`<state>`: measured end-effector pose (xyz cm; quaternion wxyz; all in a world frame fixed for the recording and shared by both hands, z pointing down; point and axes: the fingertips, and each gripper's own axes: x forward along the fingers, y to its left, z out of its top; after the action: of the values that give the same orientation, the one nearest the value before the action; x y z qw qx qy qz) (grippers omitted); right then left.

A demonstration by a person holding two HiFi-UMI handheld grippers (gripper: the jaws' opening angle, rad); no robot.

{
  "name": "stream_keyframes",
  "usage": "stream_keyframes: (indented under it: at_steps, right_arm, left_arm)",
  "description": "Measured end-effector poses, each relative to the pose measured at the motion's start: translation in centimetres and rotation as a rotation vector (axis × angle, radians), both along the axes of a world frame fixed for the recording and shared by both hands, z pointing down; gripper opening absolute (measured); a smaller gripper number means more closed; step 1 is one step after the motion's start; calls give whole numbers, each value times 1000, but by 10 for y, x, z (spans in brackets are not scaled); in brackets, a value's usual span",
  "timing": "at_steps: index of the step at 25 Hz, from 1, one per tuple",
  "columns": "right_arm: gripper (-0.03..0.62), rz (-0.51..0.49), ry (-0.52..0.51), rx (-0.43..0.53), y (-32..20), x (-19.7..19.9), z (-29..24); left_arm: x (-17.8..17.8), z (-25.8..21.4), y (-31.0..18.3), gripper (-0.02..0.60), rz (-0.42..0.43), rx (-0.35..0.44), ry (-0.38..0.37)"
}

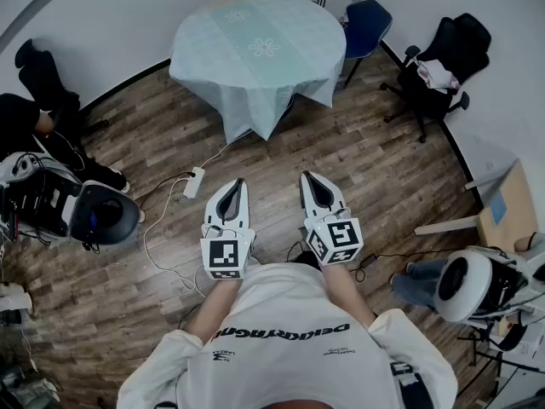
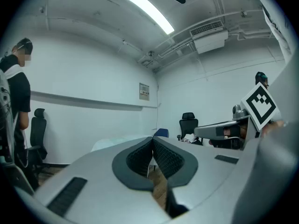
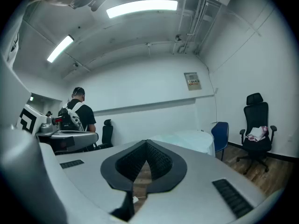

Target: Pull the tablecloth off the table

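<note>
A pale green tablecloth (image 1: 255,54) with flower prints drapes over a round table at the far middle of the head view, its corners hanging down. My left gripper (image 1: 236,185) and right gripper (image 1: 308,178) are held side by side over the wooden floor, well short of the table. Both are shut with nothing between the jaws. In the left gripper view the shut left gripper (image 2: 152,141) points toward the tablecloth (image 2: 112,143), partly hidden behind the jaws. In the right gripper view the right gripper (image 3: 146,145) is shut, with the tablecloth (image 3: 187,139) beyond it.
A blue chair (image 1: 366,24) stands behind the table and a black office chair (image 1: 438,66) to the right. A power strip (image 1: 194,181) and cables lie on the floor ahead of me. Robots or equipment stand at the left (image 1: 60,203) and right (image 1: 477,284). A person (image 3: 77,113) stands at the left.
</note>
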<state>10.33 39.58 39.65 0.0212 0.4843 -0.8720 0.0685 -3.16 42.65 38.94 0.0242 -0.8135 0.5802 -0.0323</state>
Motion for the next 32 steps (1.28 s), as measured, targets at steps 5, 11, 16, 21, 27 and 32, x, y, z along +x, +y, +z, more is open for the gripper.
stream_keyframes:
  at_steps: [5,11,16,21,27,32]
  right_arm:
    - [32,0,-4,4,15,-7,0]
    - [34,2,-31,25,23,-23,-6]
    - [34,9,1,25,28,-21,-4]
    - [35,27,9,29,11,-19,-2]
    - [35,3,-12,5,-42,-24,9]
    - [35,-15,-25,-25,-108,-31,26]
  left_arm:
    - [-6,-1,14,15,6,4,4]
    - [-18,-4,20,15,18,18,8]
    - [-19,4,16,15,19,-6,21]
    - [-19,11,0,15,23,-12,15]
    - [-22,22,-47,15,4,-42,-4]
    - [-29,36,-106,15,-13,-63,-14]
